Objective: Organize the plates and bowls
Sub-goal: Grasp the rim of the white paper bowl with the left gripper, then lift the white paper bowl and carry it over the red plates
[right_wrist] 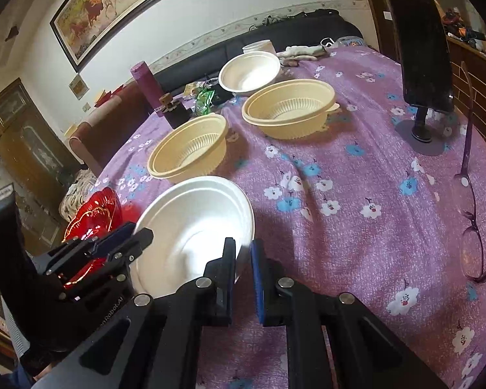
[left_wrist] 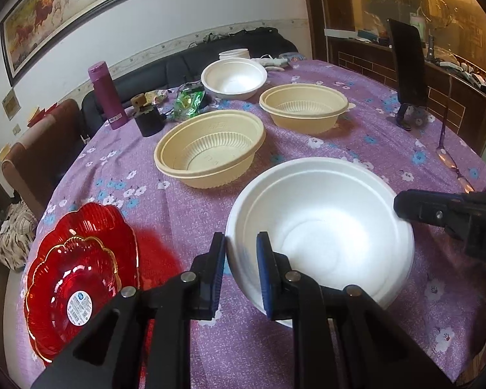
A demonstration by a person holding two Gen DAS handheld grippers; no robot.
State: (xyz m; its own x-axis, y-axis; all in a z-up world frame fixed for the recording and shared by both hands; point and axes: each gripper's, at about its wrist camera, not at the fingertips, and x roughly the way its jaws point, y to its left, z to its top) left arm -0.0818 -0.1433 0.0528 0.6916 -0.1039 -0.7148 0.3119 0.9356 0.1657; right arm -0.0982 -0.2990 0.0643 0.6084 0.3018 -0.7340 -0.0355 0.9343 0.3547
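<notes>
While pinched at its rim, white foam bowl [left_wrist: 320, 227], round, smooth, unmarked

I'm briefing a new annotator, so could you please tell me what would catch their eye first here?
The near white foam bowl, with the left gripper and right gripper each astride its rim, jaws nearly shut. At the table's left edge, the stacked red scalloped plates glow against the purple floral tablecloth.
</notes>
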